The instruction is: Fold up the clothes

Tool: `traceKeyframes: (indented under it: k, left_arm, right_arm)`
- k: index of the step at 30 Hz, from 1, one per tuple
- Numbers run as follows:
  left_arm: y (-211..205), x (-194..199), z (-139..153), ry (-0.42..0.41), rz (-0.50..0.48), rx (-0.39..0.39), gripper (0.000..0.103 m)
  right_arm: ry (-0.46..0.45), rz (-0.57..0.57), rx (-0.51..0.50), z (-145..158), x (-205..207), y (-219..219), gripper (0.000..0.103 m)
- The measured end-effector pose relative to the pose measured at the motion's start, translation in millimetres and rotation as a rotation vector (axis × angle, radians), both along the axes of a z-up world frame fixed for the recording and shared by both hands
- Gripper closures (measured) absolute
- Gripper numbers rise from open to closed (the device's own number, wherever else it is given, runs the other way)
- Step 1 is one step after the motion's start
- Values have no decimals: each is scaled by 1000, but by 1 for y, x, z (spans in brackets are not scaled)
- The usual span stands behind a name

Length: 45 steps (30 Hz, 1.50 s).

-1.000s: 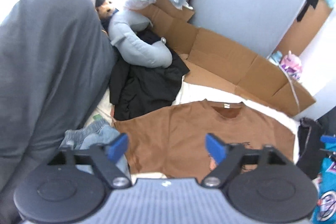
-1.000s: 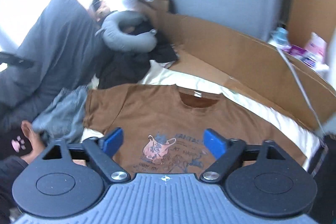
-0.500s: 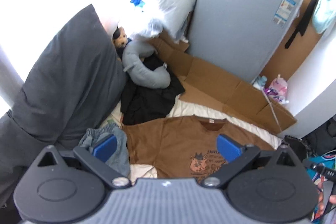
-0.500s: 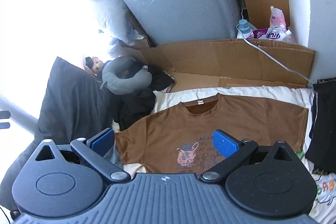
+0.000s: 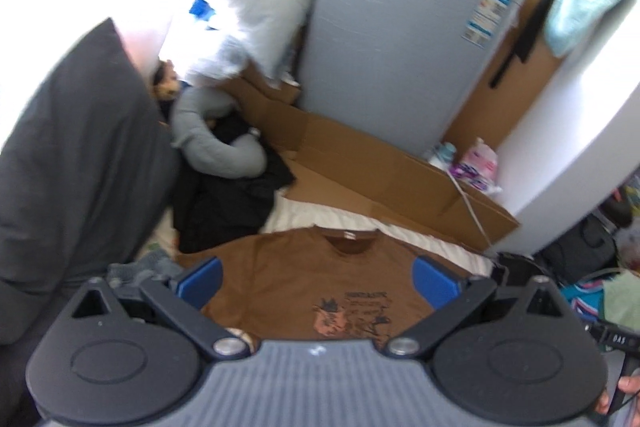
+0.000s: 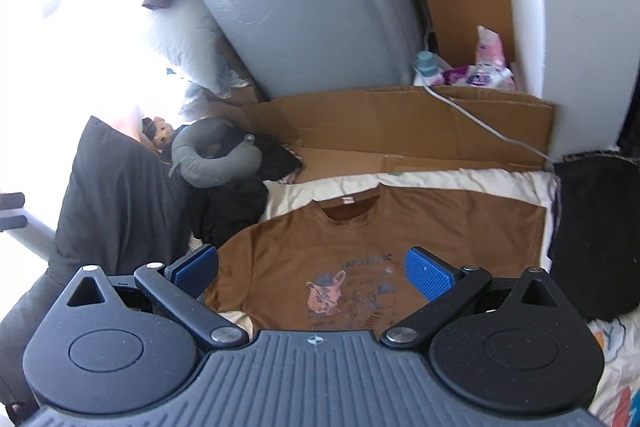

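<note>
A brown T-shirt (image 5: 296, 267) with a printed front lies spread flat, collar away from me, on a cream sheet (image 6: 480, 181); the right wrist view shows the same T-shirt (image 6: 400, 223) with both sleeves out. My left gripper (image 5: 316, 281) hangs open above its chest, blue pads wide apart and holding nothing. My right gripper (image 6: 310, 269) is open too, raised over the print, well clear of the cloth.
A dark grey pillow (image 5: 72, 163), grey neck pillow (image 6: 212, 163) and black garments (image 5: 228, 203) crowd the left. Flattened cardboard (image 6: 400, 123) and a wrapped grey mattress (image 6: 312, 7) stand behind. A black cloth pile (image 6: 596, 227) lies right; a hand (image 5: 624, 393) shows at the lower right.
Both grippers have lifted and pulled back from the shirt, so more of the room shows. Their pads have spread wider. The shirt has not moved.
</note>
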<state>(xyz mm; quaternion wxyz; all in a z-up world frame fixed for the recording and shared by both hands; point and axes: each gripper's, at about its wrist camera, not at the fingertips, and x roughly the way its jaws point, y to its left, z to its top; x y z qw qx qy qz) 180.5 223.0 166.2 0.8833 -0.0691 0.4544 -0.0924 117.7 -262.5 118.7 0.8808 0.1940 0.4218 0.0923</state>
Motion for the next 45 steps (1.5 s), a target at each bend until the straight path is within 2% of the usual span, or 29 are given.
traceKeyframes:
  k: [4, 11, 15, 20, 24, 28, 30, 33, 40, 45]
  left_arm:
    - [-10, 0, -21, 9, -66, -28, 1]
    - [-27, -17, -58, 16, -161, -7, 1]
    - [-28, -22, -100, 44, -168, -14, 1]
    - [-27, -25, -158, 92, -155, -1, 1]
    - [-23, -32, -194, 110, -69, -12, 1]
    - [-27, -45, -218, 162, -43, -18, 1]
    - [-31, -51, -228, 180, -50, -3, 1]
    - [-32, -61, -247, 193, -52, -25, 1]
    - [-28, -87, -287, 158, -10, -46, 1]
    - [-27, -110, -307, 183, -2, -52, 1]
  right_arm:
    - [-8, 1, -14, 5, -11, -12, 0]
    - [-17, -9, -63, 4, -18, -27, 0]
    - [-18, -3, -98, -23, -17, -34, 0]
    - [28, 35, -55, -77, 4, -45, 1]
    - [79, 20, -33, -115, 24, -58, 1]
    - [155, -20, 16, -137, 32, -71, 1]
    - [162, -19, 14, -144, 28, -76, 1]
    - [164, -16, 5, -155, 18, -83, 1]
    - [112, -44, -22, -183, -15, -107, 1]
    - [116, -40, -3, -204, -44, -119, 2]
